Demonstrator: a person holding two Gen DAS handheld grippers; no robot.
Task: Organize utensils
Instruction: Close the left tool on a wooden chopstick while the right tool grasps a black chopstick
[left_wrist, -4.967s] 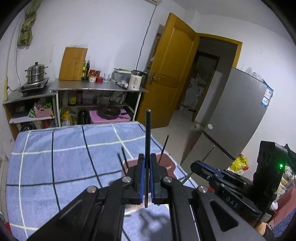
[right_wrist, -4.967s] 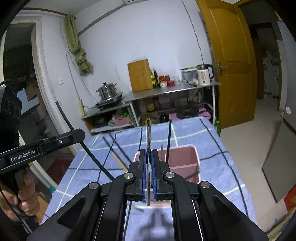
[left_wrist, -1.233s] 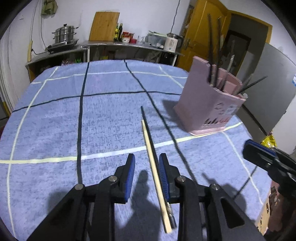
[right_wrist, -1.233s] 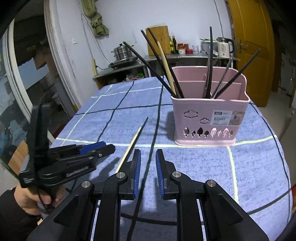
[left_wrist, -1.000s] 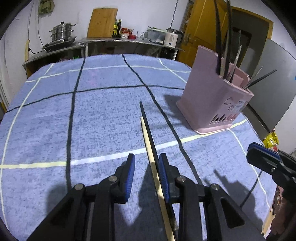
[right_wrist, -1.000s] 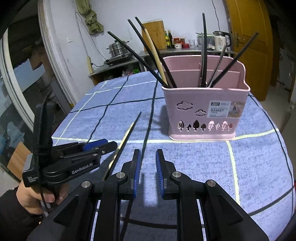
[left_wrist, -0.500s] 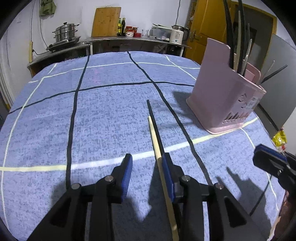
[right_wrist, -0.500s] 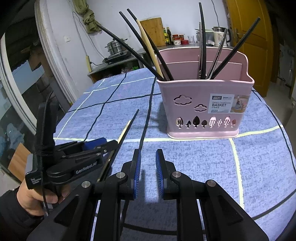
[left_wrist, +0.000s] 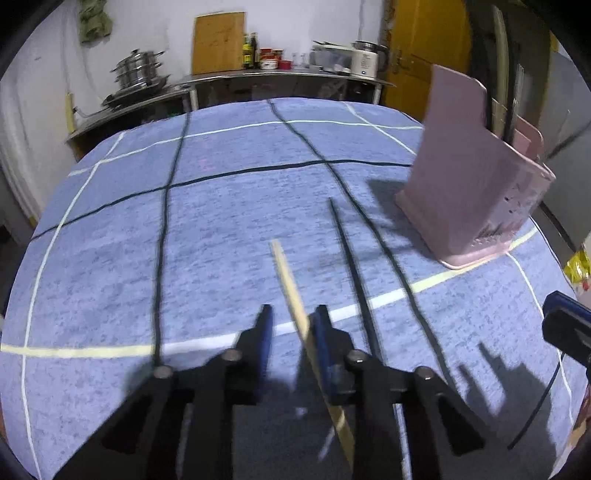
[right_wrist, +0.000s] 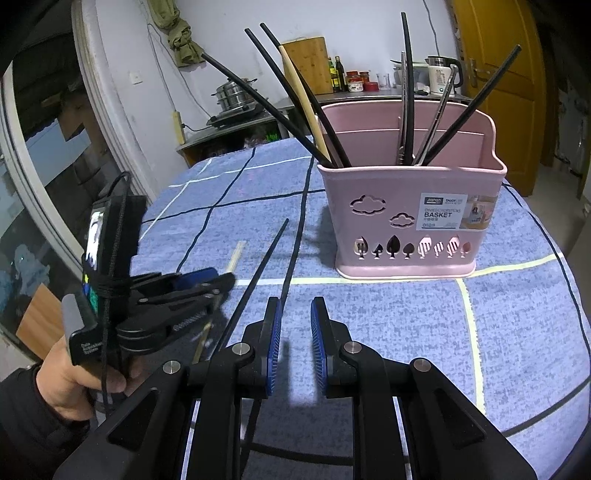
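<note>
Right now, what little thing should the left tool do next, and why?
Probably finish squeezing. The left tool is closing with the wooden chopstick between its pads, off-centre against one of them. The black chopstick lies outside, so only the wooden one would lift toward the pink basket.

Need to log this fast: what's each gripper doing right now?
Left gripper: jaws closing around the wooden chopstick, not yet clamped.
Right gripper: slightly open, empty.

Both wrist views low over the blue cloth (left_wrist: 221, 206), angled down, sharing the pink basket (right_wrist: 406, 206)
</note>
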